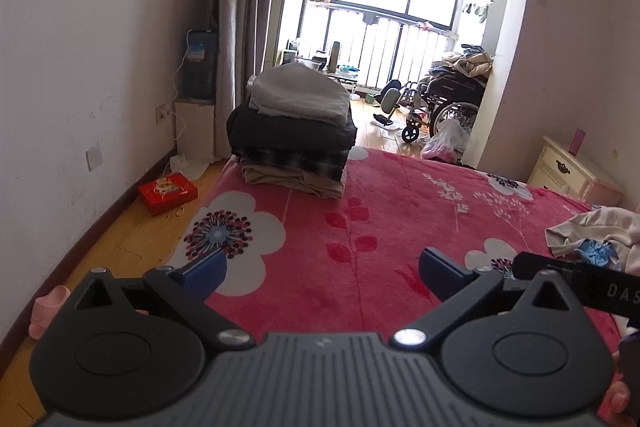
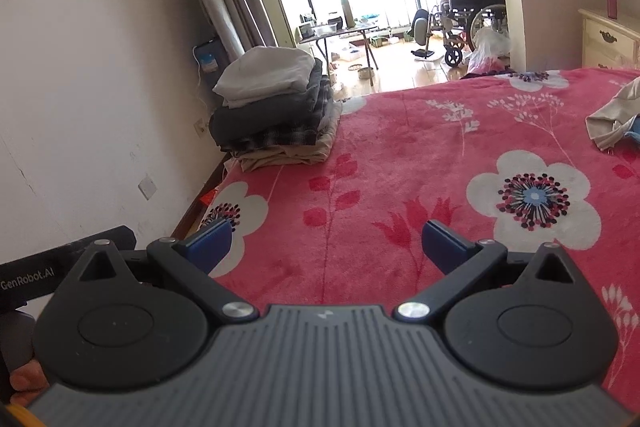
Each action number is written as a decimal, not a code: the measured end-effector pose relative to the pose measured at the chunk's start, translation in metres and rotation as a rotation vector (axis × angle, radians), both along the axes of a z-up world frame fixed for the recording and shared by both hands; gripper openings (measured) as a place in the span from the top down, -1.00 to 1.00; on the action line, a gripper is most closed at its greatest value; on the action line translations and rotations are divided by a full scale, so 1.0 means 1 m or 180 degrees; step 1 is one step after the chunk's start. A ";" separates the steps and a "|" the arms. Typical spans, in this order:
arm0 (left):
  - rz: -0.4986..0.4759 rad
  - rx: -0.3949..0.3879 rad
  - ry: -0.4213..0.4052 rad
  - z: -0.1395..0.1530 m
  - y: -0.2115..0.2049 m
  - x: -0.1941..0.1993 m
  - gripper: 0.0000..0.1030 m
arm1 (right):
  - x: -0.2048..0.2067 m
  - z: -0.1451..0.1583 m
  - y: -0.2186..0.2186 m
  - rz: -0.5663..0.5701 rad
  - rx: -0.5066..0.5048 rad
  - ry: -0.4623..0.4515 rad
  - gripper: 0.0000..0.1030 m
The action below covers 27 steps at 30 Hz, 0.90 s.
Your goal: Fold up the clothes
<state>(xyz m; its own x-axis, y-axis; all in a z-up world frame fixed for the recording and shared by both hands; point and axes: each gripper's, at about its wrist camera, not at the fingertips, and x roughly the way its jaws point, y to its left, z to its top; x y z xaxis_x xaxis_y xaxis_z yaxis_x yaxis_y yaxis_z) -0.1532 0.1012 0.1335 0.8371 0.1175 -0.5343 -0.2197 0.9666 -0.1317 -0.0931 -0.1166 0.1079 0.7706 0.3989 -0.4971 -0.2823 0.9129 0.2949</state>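
Red floral bed | folded stack far corner | both hand-held grippers released, empty | crumpled garment, maybe cream

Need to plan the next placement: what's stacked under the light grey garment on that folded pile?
Under the light grey garment sit a black folded piece, a plaid one, then a tan one on the red blanket. Any layers inside the folds are hidden.
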 end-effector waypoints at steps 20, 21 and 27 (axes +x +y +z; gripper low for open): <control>0.0077 0.0198 -0.0007 0.012 -0.008 -0.017 -1.00 | -0.009 0.009 0.005 0.0004 0.0000 -0.0054 -0.98; 0.0080 0.0209 -0.0020 0.013 -0.008 -0.017 -1.00 | -0.009 0.009 0.005 0.0002 0.0005 -0.0052 -0.98; 0.0026 0.0510 -0.0040 0.015 -0.016 -0.019 -1.00 | -0.009 0.009 0.007 0.0006 0.0021 -0.0035 -0.98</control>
<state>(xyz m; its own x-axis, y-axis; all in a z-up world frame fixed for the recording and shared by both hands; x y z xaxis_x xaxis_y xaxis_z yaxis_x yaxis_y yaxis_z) -0.1722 0.0857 0.1483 0.8423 0.2073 -0.4976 -0.2269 0.9737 0.0214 -0.1024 -0.1101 0.1171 0.7753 0.4035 -0.4859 -0.2871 0.9104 0.2979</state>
